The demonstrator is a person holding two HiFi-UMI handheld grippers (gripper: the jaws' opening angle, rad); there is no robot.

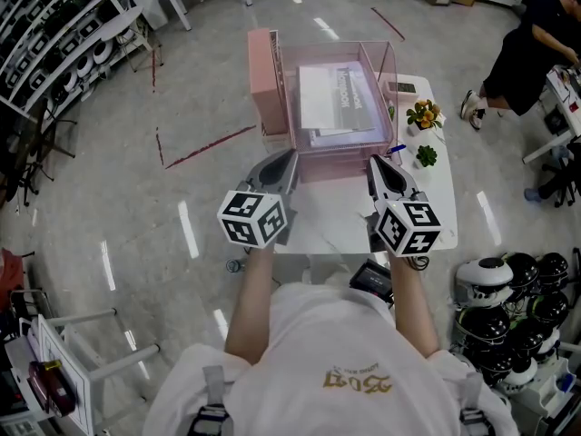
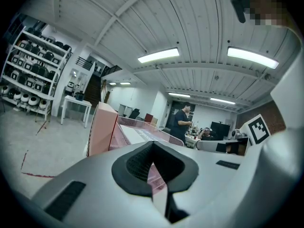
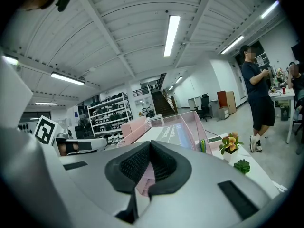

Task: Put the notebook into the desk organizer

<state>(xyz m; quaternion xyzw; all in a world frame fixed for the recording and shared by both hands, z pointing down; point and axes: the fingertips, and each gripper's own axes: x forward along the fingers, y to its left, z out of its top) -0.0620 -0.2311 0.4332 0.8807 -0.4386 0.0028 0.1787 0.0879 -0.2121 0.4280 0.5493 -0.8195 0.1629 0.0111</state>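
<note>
A pink mesh desk organizer (image 1: pixel 338 165) stands on the small white table (image 1: pixel 318 230). The white notebook (image 1: pixel 331 98) lies flat inside it, on top of other papers. My left gripper (image 1: pixel 289 158) hovers at the organizer's near left corner, and my right gripper (image 1: pixel 375 163) at its near right corner. Both are shut with nothing between their jaws. The left gripper view shows its closed tips (image 2: pixel 153 146) in front of the organizer (image 2: pixel 102 127). In the right gripper view the closed tips (image 3: pixel 151 145) point at the organizer (image 3: pixel 192 127), with the notebook (image 3: pixel 172 132) inside.
Two small potted plants (image 1: pixel 424 114) (image 1: pixel 426 156) and a blue pen (image 1: pixel 395 150) sit on the table's right side. A person (image 1: pixel 526 53) stands at the far right. Shelves of helmets (image 1: pixel 54 25) line the left, and more helmets (image 1: pixel 508 289) lie at the lower right.
</note>
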